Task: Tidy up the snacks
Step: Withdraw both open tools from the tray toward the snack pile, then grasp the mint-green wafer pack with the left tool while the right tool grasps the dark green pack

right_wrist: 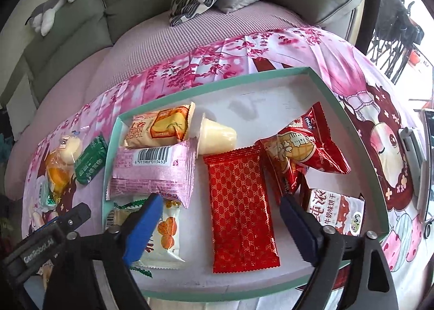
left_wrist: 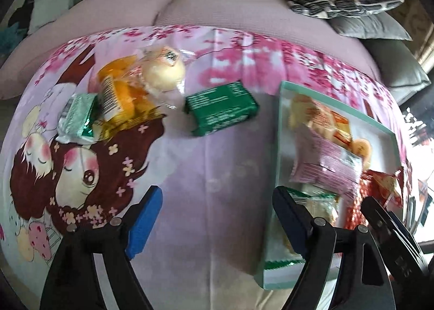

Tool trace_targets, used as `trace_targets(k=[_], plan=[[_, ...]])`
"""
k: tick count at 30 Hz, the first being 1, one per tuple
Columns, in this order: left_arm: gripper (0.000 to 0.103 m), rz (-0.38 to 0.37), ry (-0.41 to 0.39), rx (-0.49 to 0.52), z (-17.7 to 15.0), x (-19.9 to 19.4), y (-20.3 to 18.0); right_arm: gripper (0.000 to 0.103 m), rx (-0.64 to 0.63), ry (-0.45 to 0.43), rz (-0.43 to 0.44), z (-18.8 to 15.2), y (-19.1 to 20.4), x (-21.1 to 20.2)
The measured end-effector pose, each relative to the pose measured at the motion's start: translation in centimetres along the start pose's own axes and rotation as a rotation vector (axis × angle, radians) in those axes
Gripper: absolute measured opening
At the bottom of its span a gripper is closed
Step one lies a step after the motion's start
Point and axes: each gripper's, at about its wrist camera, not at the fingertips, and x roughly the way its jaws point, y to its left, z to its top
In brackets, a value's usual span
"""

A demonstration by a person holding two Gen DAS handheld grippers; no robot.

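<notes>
We had both grippers wide open and empty: the right gripper hung over the shallow white tray with the mint-green rim, its fingers straddling the long red foil packet with the gold lattice print, which lay flat in the tray and free of the pads. The left gripper stood over bare pink printed cloth beside the tray's left rim. We judged the next pick to be the dark green wrapped bar, alone on the cloth and the nearest of the 4 or so snacks outside the tray; the orange packet, the round cream bun in clear wrap and the pale green packet were heaped together further left. A good grasp would take the bar across its short side. Open room in the tray remained at its far end; the raised rim needed clearing on the way in.
</notes>
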Motion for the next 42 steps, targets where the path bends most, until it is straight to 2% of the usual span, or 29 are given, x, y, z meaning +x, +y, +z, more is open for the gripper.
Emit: trace_targets(k=[1,3,13,25,31,42], plan=[[0.092,0.006,0.001,-0.002,0.0,0.1,0.1,0.101,0.0,-0.001,0.001,0.0,0.0,0.0],[0.096,0.022,-0.001,-0.003,-0.1,0.2,0.3,0.103,0.002,-0.006,0.005,0.1,0.0,0.0],[0.096,0.054,0.0,-0.021,0.0,0.6,0.8,0.103,-0.013,-0.028,0.032,0.0,0.3,-0.3],[0.096,0.031,-0.012,-0.003,0.6,-0.1,1.2,0.103,-0.038,-0.05,0.053,-0.2,1.7,-0.8],[0.096,0.076,-0.036,0.004,1.5,-0.7,3.5,0.103,-0.092,-0.061,0.083,-1.0,4.1,-0.8],[0.096,0.098,-0.02,-0.144,2.5,-0.5,10.5,0.103,-0.229,-0.064,0.115,-3.0,8.9,-0.5]])
